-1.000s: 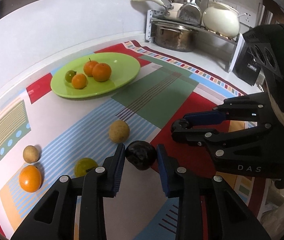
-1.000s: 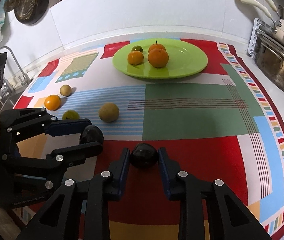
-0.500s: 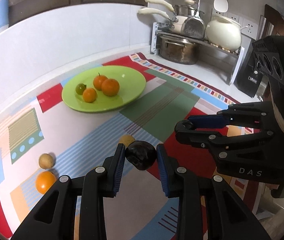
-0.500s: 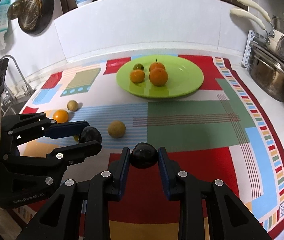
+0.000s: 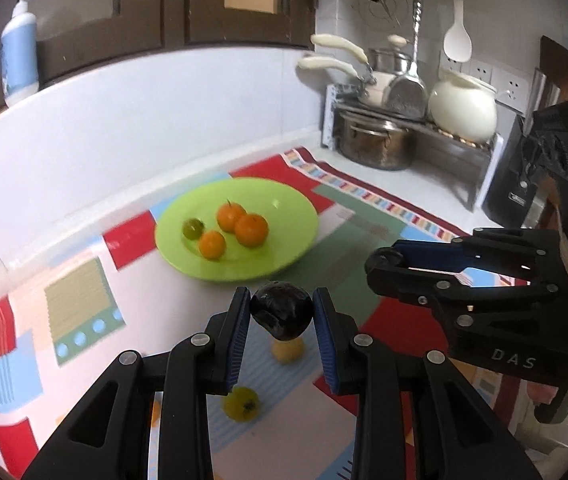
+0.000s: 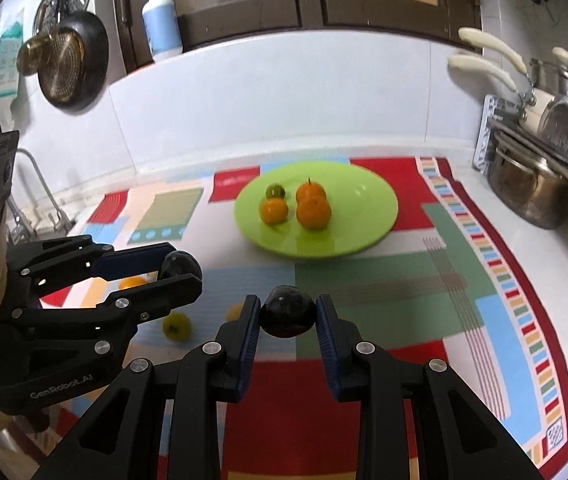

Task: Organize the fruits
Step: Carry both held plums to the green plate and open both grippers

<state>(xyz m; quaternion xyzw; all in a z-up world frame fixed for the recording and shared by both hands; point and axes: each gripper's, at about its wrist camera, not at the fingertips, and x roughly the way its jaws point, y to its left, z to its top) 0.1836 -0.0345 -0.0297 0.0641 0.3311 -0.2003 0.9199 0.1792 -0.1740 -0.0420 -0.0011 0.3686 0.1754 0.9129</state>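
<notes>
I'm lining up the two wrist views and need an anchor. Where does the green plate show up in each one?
Left wrist view: the green plate sits just left of centre, above the left claw and its dark fruit.
Right wrist view: the green plate lies slightly right of centre, above the right claw.
Shared landmark: the steel pot on the counter, right of the plate in both.

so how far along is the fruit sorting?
Done: four fruits sit on the green plate. In hand: the left gripper and right gripper each clamp a dark fruit, lifted off the mat. Left: a yellow-green fruit, a yellow one and an orange one on the mat.
</notes>
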